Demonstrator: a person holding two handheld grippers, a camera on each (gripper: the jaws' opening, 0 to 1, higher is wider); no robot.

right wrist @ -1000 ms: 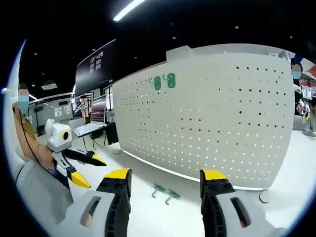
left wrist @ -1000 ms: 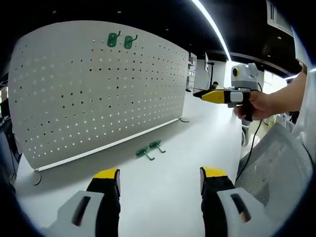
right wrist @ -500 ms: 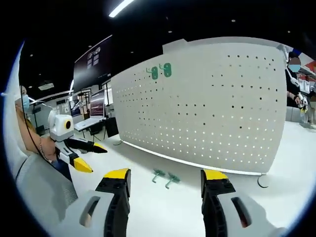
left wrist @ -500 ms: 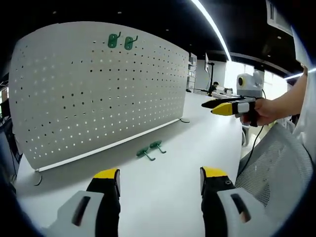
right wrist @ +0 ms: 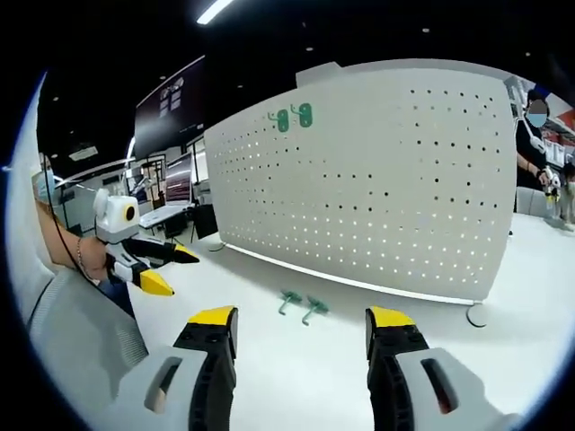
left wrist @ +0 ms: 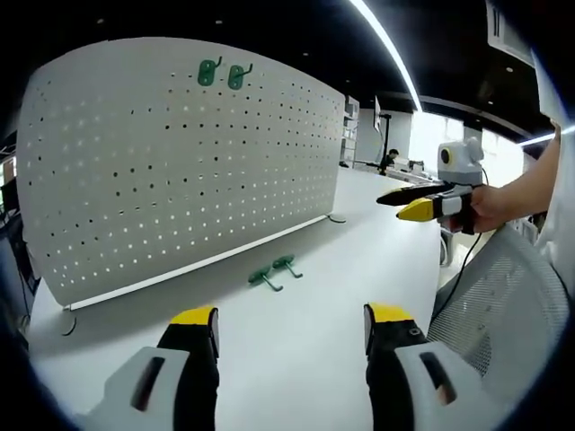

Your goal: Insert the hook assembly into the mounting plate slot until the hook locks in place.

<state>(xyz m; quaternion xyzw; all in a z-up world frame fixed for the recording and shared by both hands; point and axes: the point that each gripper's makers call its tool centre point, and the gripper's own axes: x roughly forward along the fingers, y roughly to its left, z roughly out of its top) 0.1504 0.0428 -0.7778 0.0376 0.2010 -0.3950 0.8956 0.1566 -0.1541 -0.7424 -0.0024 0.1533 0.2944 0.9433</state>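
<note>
Green plastic hooks (left wrist: 274, 272), pair, lain loose on white table (left wrist: 296, 341) just before upright white perforated mounting plate (left wrist: 171, 171); two more hooks (left wrist: 221, 73) already hung near plate top. Left tool (left wrist: 289, 328) and right tool (right wrist: 300, 328) held back, jaws spread, empty, presumably keeping everything visible before pickup.

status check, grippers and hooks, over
Left gripper and right gripper both open, empty. Two green hooks loose on the table, two more hung on the pegboard. Path to them open.
</note>
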